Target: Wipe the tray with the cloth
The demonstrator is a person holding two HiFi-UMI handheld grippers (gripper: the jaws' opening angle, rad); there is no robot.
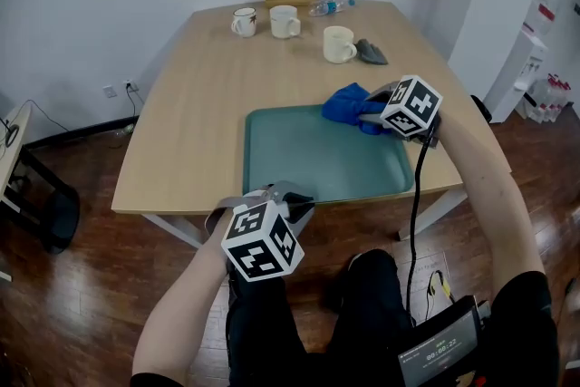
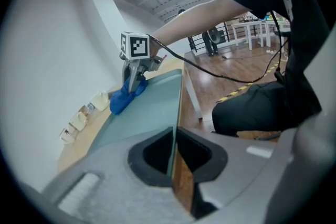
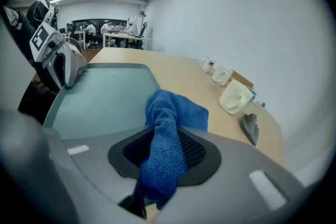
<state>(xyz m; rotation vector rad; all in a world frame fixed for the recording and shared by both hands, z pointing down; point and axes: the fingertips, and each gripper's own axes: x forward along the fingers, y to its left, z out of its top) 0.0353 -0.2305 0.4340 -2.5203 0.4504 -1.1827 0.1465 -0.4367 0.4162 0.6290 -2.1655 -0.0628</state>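
Mid-wipe: steadying tray with left tongs clamped on near rim, pressing cloth, pinched in right tongs, at far right corner. Next, likely: sweeping across bare surface.

left tongs clamping tray | right tongs clamping cloth

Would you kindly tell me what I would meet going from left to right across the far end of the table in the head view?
Patterned mug → plain white mug → larger cream mug → crumpled grey item.
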